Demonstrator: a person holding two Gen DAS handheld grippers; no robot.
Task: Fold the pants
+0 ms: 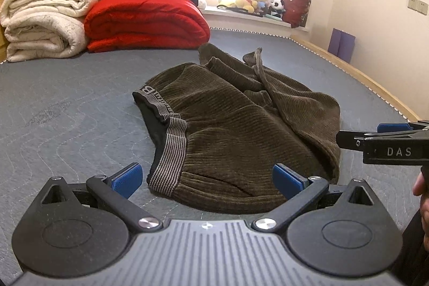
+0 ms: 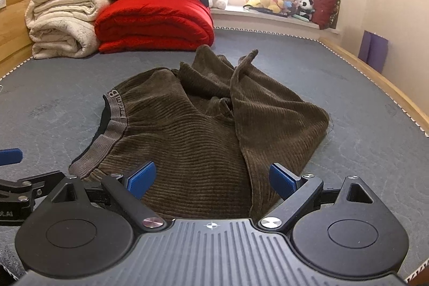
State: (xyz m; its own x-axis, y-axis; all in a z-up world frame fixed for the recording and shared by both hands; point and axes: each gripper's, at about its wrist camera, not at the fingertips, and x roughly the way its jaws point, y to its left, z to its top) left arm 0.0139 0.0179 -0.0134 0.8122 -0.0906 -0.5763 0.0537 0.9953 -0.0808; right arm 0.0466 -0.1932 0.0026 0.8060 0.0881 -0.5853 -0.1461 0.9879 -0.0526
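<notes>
Both left gripper [image 1: 207,180] and right gripper [image 2: 212,178] hover, jaws apart, over crumpled brown pants [image 2: 203,130].

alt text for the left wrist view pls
Crumpled brown corduroy pants lie on a grey bed, with the open left hand-held gripper at their near edge. Folded blankets are stacked behind.

left gripper [image 1: 207,180]: black linkage arms are carrying blue ribbed pads [image 1: 128,180]; silver screws are showing at the pivots
grey body: ridged, with a small crosshair mark
right gripper [image 2: 211,180]: same black, blue and grey build; white letters "DAS" are showing on its side in the left view
sleeve [image 1: 413,253]: dark fabric is showing at the edge
</notes>
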